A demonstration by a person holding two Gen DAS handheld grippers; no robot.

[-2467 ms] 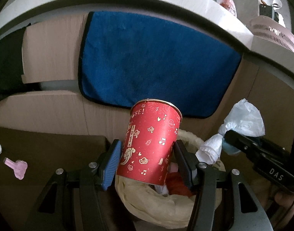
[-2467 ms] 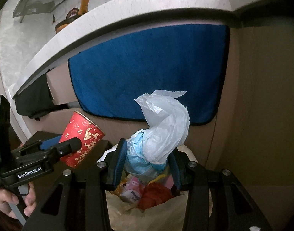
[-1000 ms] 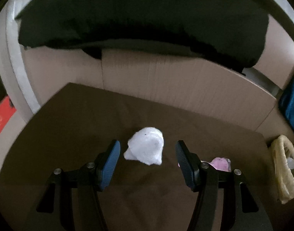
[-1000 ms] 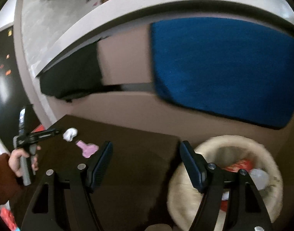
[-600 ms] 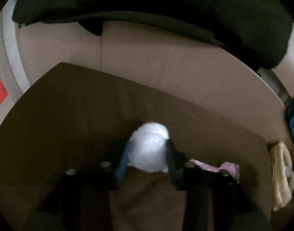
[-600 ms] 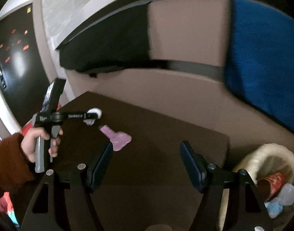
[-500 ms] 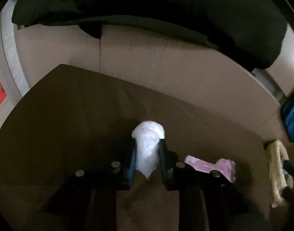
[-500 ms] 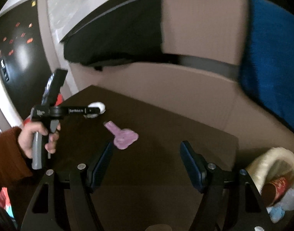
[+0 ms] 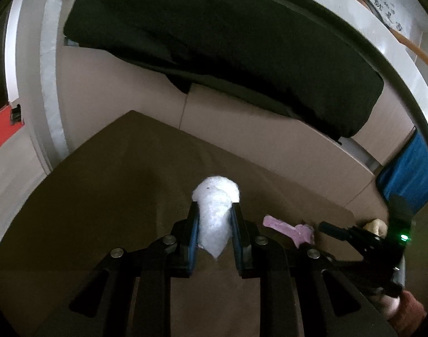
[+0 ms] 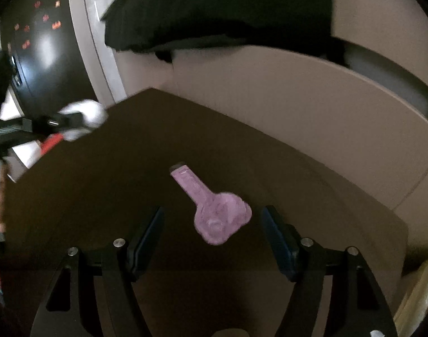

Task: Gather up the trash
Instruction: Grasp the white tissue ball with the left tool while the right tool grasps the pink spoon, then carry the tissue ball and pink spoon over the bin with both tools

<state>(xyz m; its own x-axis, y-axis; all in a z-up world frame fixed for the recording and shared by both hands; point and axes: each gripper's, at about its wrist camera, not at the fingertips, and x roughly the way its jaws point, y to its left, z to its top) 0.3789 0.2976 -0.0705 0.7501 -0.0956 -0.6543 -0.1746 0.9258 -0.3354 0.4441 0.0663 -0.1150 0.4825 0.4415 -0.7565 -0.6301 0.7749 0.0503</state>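
A white wad (image 9: 215, 219) was clamped in the left gripper (image 9: 215, 224) at frame centre. The right gripper (image 10: 212, 238) jaws were closing, unpressed, around a pink scrap (image 10: 214, 210) on the dark worktop (image 10: 101, 196). Both of the 2 pieces remained unbinned.

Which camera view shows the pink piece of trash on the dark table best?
The right wrist view: the pink piece of trash lies whole and large, just ahead of the closing right hand-held gripper. In the left wrist view it is small and dim, beside the left hand-held gripper.
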